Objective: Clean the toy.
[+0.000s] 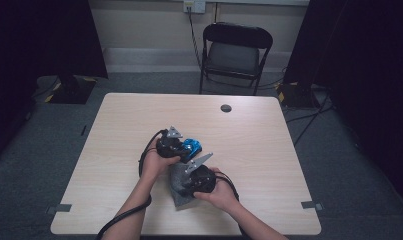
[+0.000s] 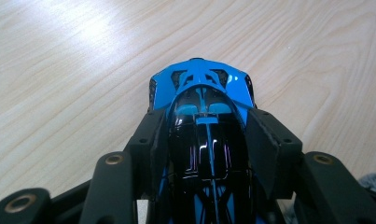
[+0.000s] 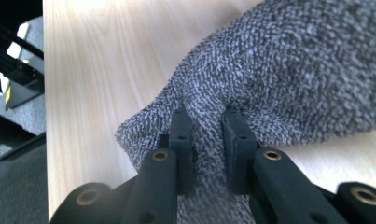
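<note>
- Left gripper, at frame centre, pinches the blue toy car between its jaws.
- Right gripper jaws pinch a fold of grey cloth on the tabletop.

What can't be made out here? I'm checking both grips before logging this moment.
- Toy car: its rear end is cut off by the bottom edge of the left gripper view, and its sides are covered by the left gripper. In the high view it is too small for detail.
- Cloth: its full outline is cut off in the right gripper view; the right gripper and hand hide most of it in the high view.
</note>
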`<state>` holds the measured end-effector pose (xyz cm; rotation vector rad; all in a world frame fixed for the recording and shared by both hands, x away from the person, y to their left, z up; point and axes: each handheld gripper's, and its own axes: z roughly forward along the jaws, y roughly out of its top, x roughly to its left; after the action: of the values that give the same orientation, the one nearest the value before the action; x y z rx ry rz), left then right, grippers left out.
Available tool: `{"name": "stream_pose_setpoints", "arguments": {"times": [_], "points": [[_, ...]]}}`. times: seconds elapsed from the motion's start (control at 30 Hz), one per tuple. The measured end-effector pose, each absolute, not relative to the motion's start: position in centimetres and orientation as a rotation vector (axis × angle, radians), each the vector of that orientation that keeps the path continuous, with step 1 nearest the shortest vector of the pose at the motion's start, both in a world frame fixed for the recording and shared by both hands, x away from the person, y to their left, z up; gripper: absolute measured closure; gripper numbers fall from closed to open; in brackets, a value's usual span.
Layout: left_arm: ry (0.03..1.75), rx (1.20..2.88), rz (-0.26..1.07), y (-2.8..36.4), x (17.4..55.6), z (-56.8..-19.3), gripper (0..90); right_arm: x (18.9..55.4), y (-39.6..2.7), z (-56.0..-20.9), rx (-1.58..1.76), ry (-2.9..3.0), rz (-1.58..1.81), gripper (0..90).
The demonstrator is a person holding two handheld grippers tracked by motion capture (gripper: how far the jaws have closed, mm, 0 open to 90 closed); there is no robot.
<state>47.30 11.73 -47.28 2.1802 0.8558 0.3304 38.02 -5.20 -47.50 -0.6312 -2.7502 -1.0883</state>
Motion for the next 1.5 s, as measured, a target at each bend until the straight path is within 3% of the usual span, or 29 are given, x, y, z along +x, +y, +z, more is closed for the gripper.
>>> {"name": "stream_pose_setpoints", "arguments": {"times": [0.53, 1.2, 1.5], "points": [[0.863, 2.170, 0.348, 11.7, 47.2, -47.3, 49.6, 38.1, -9.8, -45.9, -0.638, -2.796, -1.104, 76.1], [0.855, 2.175, 0.333, 11.8, 47.2, -47.3, 49.6, 41.4, -16.3, -43.3, -0.961, -2.790, -1.211, 76.3], [0.857, 2.166, 0.343, 11.8, 47.2, -47.4, 49.6, 43.6, -17.5, -43.9, -1.179, -2.780, -1.205, 76.3]]}}
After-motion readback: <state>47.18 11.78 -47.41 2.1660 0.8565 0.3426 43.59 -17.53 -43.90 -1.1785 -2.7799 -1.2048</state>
